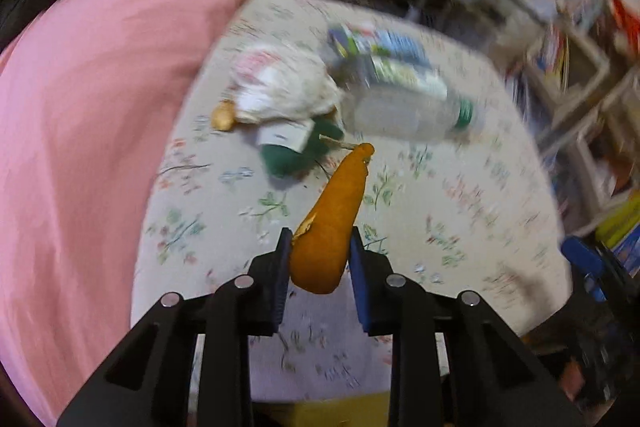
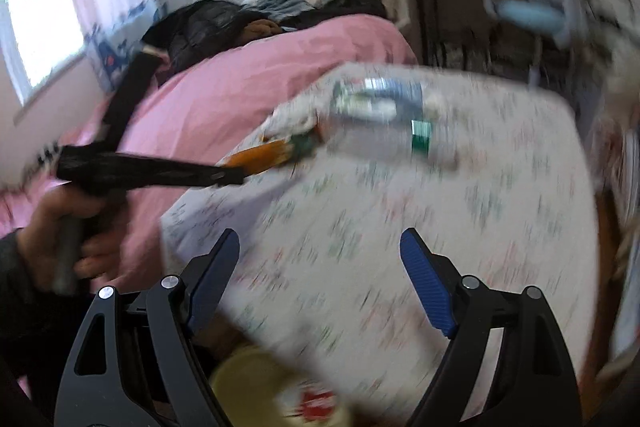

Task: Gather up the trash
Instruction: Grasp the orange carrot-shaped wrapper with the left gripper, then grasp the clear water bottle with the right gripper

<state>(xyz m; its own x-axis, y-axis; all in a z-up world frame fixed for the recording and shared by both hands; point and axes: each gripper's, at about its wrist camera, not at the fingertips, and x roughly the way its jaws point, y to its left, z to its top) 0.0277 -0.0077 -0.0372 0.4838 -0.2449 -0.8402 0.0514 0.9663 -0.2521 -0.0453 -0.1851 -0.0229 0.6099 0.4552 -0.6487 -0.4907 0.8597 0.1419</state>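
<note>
Bright window (image 2: 44,23) left, pink bedspread (image 2: 248,75) beside floral table (image 2: 460,227)

No text, brand, or number is legible in either view. The printed label on the plastic bottle (image 1: 404,95) and the white tag on the green item (image 1: 286,137) carry markings, but motion blur leaves them unreadable.

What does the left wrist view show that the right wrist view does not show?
Only the left wrist view: the left gripper close up, shut on an orange peel, and a small tan scrap. Only the right wrist view: the right gripper, open and empty, the hand holding the left gripper, a window. Both: the plastic bottle, floral table, pink cover.
</note>
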